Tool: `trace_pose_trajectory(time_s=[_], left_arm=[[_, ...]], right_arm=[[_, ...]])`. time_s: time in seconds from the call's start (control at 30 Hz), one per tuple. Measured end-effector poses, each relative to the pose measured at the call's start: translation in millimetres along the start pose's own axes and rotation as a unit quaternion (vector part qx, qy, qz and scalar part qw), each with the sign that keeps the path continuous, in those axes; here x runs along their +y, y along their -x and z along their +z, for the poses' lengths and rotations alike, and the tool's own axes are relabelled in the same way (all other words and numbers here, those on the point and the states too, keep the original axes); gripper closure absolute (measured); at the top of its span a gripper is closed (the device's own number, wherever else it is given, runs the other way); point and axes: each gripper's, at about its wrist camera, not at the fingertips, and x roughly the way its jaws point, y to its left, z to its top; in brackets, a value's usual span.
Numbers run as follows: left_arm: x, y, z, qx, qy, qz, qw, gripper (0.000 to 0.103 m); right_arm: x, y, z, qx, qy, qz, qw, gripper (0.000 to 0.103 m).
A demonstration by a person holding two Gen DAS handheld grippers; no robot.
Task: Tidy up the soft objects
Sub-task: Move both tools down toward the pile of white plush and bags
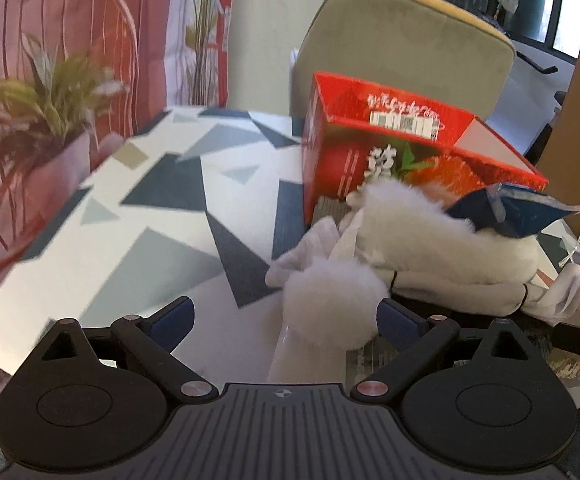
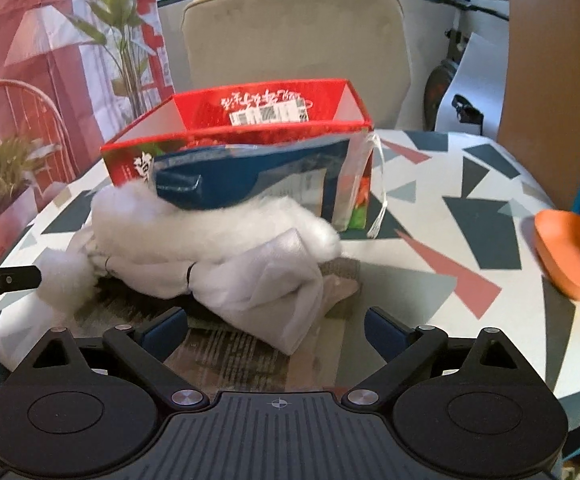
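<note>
White plush heap (image 2: 209, 248), near red box (image 2: 249, 136) (likely its bin); left tool (image 1: 285, 320) and right tool (image 2: 275, 326) both gape, empty.

So the white fluffy plush toy (image 2: 193, 220) is long-pile fur, super soft looking, with a smoother white woven cloth part (image 2: 273, 280) folded at the front. Leaning on it is a dark blue plastic packet (image 2: 245, 176), glossy and crinkled, clear film at one end. The red open-top cardboard box (image 2: 265, 108) has a slick printed finish with a paper barcode label. The table's geometric-print covering (image 2: 470, 240) looks smooth with a slight sheen. The orange scoop-shaped plastic dish (image 2: 570, 256) is matt. The beige chair back (image 2: 294, 36) looks like velvety matt fabric. Both grippers are matt black plastic with shiny metal pivots.
</note>
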Motion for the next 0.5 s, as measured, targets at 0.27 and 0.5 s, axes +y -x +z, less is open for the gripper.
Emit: trace_pose_trajectory(time_s=[0.27,0.5], left_arm=[[7,-24,-7,0.035,0.022,-0.023,0.9989,0.005],[4,-39,-10,0.054,0.021,-0.052,0.9969,0.007]], right_arm=[[-6,-18,-5,0.037,-0.017,0.014,0.999,0.024],[-8,-27,-8,0.046,-0.025,0.027,0.998,0.026]])
